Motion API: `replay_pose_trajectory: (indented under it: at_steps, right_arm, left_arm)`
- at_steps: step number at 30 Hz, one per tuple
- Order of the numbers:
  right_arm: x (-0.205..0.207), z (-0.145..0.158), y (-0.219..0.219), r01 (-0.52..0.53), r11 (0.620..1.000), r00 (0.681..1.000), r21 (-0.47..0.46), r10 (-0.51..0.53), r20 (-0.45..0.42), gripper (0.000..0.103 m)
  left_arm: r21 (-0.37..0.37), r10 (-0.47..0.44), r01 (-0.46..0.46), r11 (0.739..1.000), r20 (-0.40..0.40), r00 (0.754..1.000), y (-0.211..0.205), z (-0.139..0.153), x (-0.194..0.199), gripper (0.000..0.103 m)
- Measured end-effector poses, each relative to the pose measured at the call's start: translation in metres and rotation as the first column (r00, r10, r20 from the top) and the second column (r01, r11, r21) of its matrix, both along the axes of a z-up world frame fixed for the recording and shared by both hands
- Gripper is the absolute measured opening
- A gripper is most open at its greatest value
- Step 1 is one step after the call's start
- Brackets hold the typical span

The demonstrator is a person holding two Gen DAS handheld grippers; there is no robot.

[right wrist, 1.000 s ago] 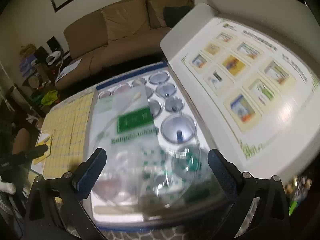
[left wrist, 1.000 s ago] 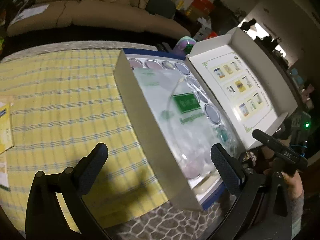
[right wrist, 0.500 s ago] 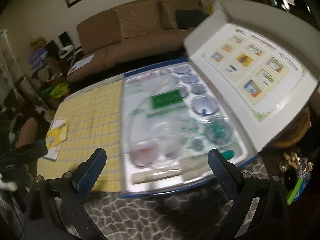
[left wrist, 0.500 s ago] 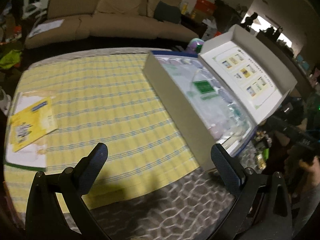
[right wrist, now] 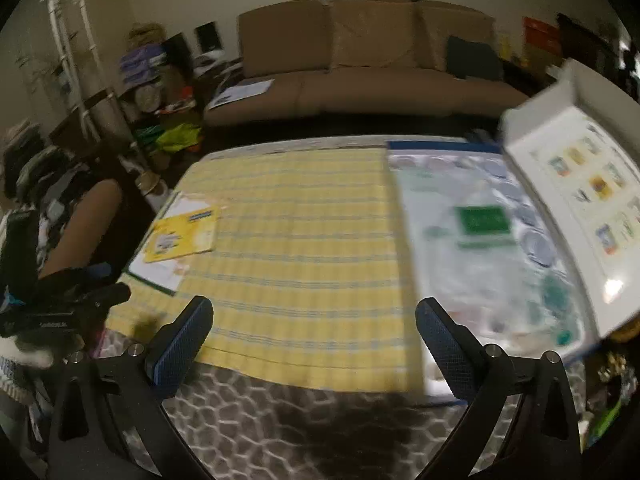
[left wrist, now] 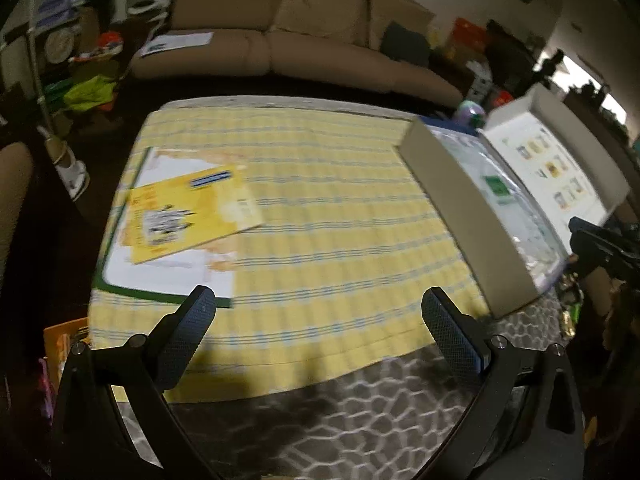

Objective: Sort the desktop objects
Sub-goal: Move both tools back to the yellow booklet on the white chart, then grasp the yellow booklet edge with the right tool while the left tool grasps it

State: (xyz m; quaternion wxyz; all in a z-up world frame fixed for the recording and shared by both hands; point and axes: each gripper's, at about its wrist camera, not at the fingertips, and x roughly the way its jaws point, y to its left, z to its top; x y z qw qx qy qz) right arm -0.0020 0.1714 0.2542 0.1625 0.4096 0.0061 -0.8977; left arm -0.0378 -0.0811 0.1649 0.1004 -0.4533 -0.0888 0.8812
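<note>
Desktop objects, two groups, on a table [left wrist: 360, 412] with a grey honeycomb-patterned top, mostly covered by a yellow checked cloth [left wrist: 320, 220].

Item 1: open box [right wrist: 492, 264], right side of the table. Its white lid [right wrist: 576, 200] stands raised on the far right, with small coloured pictures printed on its inner face. The tray holds round clear cups in rows, and a clear plastic bag with a green label [right wrist: 482, 220] lies over them. Contents near the front edge are too blurred to name. From the left wrist view the box [left wrist: 464, 216] shows its plain grey side wall.

Item 2: yellow booklet [left wrist: 188, 212], left side of the cloth, lying flat on a white sheet with a dark green border [left wrist: 160, 268]. The same booklet [right wrist: 182, 236] shows in the right wrist view, well apart from the box.

Left gripper [left wrist: 318, 312]: jaws wide apart, nothing between them, above the near edge of the cloth between booklet and box.

Right gripper [right wrist: 314, 320]: jaws wide apart, nothing held, above the near edge of the cloth just left of the box.

Background: brown sofa [right wrist: 360, 76] beyond the table.
</note>
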Motion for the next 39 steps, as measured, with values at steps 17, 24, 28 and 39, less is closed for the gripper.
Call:
replay_pose_trajectory:
  at_steps: [17, 24, 28, 39]
  right_arm:
    - [-0.089, -0.083, -0.149, -0.122, 0.991, 0.987, -0.057, 0.127, 0.103, 0.103]
    - [-0.138, -0.132, -0.193, -0.140, 0.986, 0.976, -0.093, 0.153, 0.154, 0.103]
    - [-0.163, -0.154, -0.209, -0.142, 0.984, 0.972, -0.110, 0.159, 0.173, 0.100]
    - [-0.217, -0.192, -0.216, -0.113, 0.972, 0.955, -0.206, 0.164, 0.249, 0.060]
  left_arm:
    - [-0.043, 0.232, -0.228, 0.973, 0.095, 0.968, -0.169, -0.074, -0.058, 0.103]
    - [-0.075, 0.235, -0.227, 0.971, 0.136, 0.962, -0.183, -0.114, -0.094, 0.103]
    - [-0.051, 0.204, -0.198, 0.979, 0.172, 0.964, -0.181, -0.127, -0.113, 0.103]
    - [-0.047, 0.150, -0.143, 0.989, 0.224, 0.963, -0.169, -0.150, -0.141, 0.091]
